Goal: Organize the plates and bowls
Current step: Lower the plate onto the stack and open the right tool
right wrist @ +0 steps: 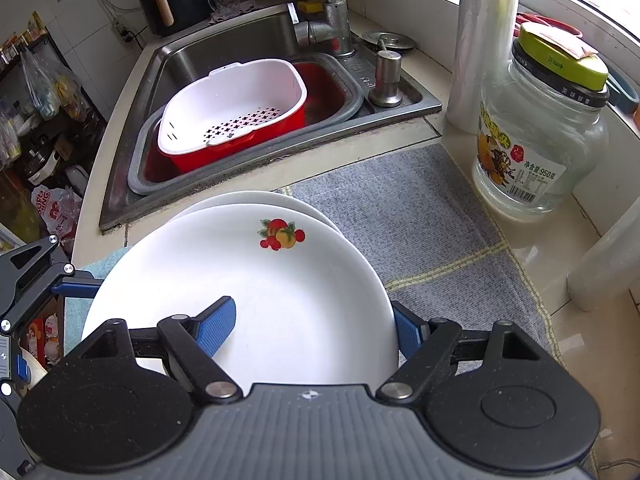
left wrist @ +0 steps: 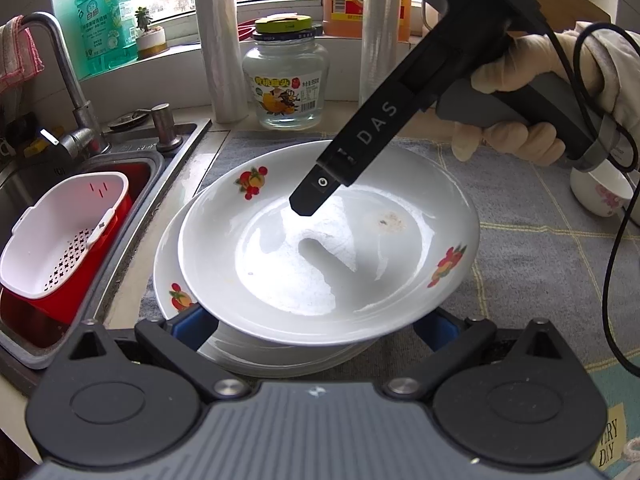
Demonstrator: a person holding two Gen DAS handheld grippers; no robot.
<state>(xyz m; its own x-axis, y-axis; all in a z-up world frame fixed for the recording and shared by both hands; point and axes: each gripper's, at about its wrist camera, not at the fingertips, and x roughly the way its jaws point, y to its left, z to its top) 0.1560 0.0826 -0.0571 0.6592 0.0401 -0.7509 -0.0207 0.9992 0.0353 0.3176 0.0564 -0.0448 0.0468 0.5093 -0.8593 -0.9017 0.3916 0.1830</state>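
Observation:
Two white plates with fruit prints lie stacked on a grey mat. The top plate (left wrist: 360,248) (right wrist: 280,280) sits a little off-centre on the lower plate (left wrist: 168,276) (right wrist: 256,198). My left gripper (left wrist: 320,332) is open, its blue fingers (left wrist: 192,326) spread either side of the stack's near edge. My right gripper (right wrist: 316,328) is open around the top plate's near rim, one blue finger (right wrist: 218,324) above the plate and one outside it. The right gripper's body (left wrist: 360,140) reaches over the plate in the left wrist view. A small white bowl (left wrist: 600,192) stands at the right.
A steel sink (right wrist: 200,52) with a white strainer basket (right wrist: 236,104) in a red tub lies left of the mat. A glass jar (right wrist: 536,136) (left wrist: 286,80), plastic-wrap rolls (left wrist: 220,36), bottles and a faucet (left wrist: 64,76) stand along the window side.

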